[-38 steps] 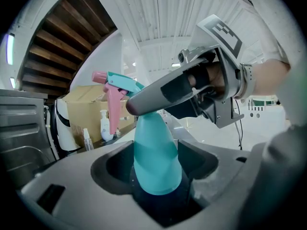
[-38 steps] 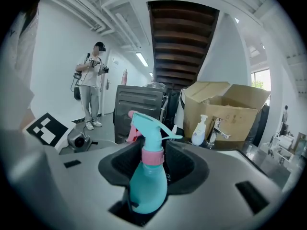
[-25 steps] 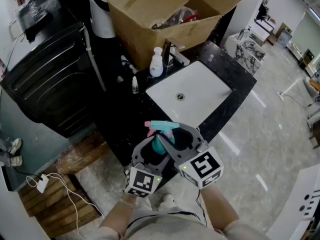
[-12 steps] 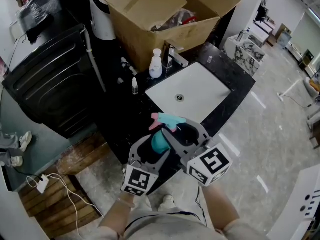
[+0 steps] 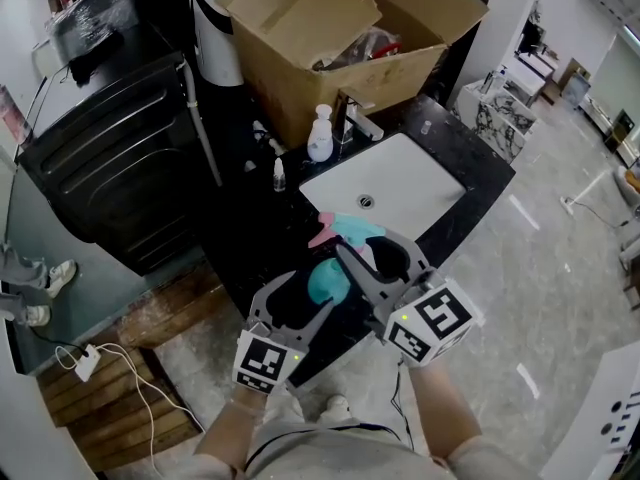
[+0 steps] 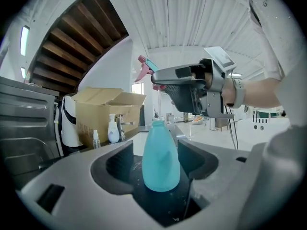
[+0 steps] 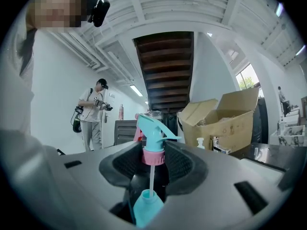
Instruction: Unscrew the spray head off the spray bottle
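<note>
No word or number can be read. The box [image 7: 225,121] bears a row of small printed symbols on its side, too small to make out. The left cube [image 5: 268,360] and right cube [image 5: 432,324] show black-and-white square patterns, not letters.

The bottle [image 6: 160,159] is smooth turquoise plastic with a soft sheen, as is the spray head [image 7: 149,133] (pink collar, pale tube). The box [image 5: 300,18] is matt brown cardboard; the counter [image 5: 470,153] is glossy black stone, the sink [image 5: 420,193] shiny white.
</note>
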Motion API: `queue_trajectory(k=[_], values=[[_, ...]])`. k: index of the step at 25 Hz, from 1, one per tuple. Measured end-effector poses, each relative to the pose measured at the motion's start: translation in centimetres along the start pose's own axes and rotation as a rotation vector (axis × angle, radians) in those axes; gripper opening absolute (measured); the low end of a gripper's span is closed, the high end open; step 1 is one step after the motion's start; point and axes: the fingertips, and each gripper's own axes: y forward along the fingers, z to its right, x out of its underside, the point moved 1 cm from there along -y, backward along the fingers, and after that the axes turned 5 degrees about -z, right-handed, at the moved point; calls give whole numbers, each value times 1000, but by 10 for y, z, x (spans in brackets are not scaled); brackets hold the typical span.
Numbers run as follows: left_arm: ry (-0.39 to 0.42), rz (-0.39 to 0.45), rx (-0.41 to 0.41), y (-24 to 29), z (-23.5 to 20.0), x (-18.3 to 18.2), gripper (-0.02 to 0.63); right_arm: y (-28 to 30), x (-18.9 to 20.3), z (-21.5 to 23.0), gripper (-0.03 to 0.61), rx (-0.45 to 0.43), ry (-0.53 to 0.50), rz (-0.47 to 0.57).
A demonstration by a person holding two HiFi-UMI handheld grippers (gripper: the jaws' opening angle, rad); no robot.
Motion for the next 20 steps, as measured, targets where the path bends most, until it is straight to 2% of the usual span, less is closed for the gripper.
queue_trajectory(k=[5, 11, 13, 20], values=[[5, 5, -5, -13, 2, -1, 276, -5, -11, 1, 153, -16, 18, 42], [27, -3, -77, -26, 2, -1, 67, -10, -27, 0, 153, -48, 35, 93], [27, -14, -101, -30, 2, 0, 20, -12, -33, -1, 153, -60, 42, 114], [15, -20, -173, -42, 2, -2, 13, -21, -58, -2, 153, -89, 34, 182]])
